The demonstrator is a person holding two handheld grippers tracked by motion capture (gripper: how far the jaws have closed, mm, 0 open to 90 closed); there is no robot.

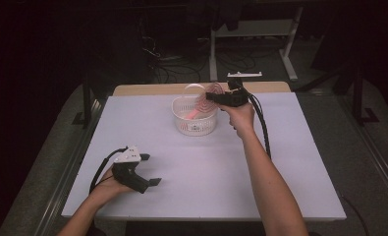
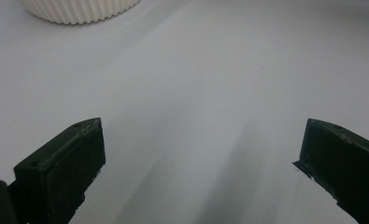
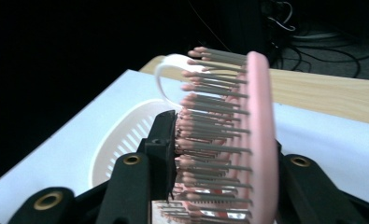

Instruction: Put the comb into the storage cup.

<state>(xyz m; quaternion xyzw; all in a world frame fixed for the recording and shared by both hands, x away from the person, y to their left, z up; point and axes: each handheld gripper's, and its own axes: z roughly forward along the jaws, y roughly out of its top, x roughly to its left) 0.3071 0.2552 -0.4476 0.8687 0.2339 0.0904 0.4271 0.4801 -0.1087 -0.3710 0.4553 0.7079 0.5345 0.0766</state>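
high view: my right gripper (image 1: 216,96) holds the pink hairbrush (image 1: 199,107) over the white basket (image 1: 195,126), which sits toward the far middle of the white table (image 1: 206,167). the brush handle slants down into the basket while the head is up at my jaws. in the right gripper view the jaws are clamped across the brush head (image 3: 238,135), one pad pressed into the bristles, the other against the smooth back, with the basket's rim and its arched handle (image 3: 166,77) just beyond. my left gripper (image 1: 150,172) rests low on the near left of the table, well apart from all this; in the left gripper view its jaws stand wide apart with only bare table between them.

i judge this to be the placing step: the brush is going into the basket. the next move calls for lowering it until the basket bears it, keeping clear of the arched handle, then easing the jaws off.
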